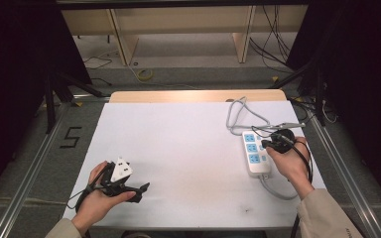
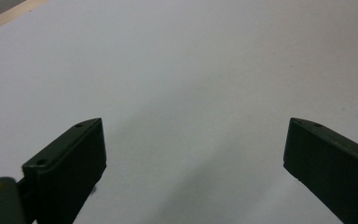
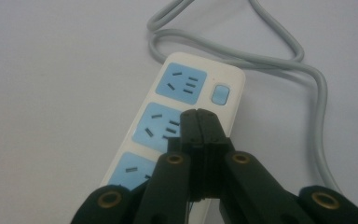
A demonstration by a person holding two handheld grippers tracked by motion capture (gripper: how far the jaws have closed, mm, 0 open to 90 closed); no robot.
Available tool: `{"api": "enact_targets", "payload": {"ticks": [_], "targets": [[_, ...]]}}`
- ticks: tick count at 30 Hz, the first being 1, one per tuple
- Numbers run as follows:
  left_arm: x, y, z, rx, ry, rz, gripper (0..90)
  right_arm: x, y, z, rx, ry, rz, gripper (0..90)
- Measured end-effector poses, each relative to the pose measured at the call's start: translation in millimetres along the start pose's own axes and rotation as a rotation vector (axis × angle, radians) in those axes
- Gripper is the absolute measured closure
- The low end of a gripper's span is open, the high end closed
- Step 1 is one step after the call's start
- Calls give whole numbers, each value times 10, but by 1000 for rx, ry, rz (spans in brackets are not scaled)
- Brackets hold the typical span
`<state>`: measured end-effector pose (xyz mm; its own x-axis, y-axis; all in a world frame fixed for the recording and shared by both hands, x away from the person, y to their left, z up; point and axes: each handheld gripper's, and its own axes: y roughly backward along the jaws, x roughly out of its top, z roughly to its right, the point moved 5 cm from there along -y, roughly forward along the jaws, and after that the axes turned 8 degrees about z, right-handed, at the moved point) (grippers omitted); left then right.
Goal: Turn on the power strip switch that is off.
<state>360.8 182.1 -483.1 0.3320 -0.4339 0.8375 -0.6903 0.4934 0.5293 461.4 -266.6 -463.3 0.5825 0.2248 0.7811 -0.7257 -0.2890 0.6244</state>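
A white power strip point(image 1: 254, 153) with three blue sockets lies at the right of the white table point(image 1: 188, 144). Its grey cable point(image 1: 238, 116) loops away behind it. My right gripper point(image 1: 268, 144) hovers over the strip, shut with nothing between its jaws. In the right gripper view the closed tips point(image 3: 197, 113) sit over the middle socket of the power strip point(image 3: 179, 86), below its blue switch point(image 3: 220, 94); I cannot tell whether they touch it. My left gripper point(image 1: 138, 186) rests low at the front left, open. Its jaws point(image 2: 195, 126) stand wide apart over bare white surface.
A strip of bare wood point(image 1: 193, 95) shows at the table's far edge. Metal rails point(image 1: 34, 163) run along both sides on the floor, with a black "5" mark point(image 1: 71, 137) at the left. Loose cables point(image 1: 273, 44) and wooden frame legs lie beyond the table.
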Motion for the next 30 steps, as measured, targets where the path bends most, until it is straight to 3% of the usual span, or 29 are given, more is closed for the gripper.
{"api": "enact_targets", "payload": {"ticks": [30], "targets": [[1, -6, 7, -2, 0, 0, 57, -4, -182, 47, -7, -24, -60, 900]]}}
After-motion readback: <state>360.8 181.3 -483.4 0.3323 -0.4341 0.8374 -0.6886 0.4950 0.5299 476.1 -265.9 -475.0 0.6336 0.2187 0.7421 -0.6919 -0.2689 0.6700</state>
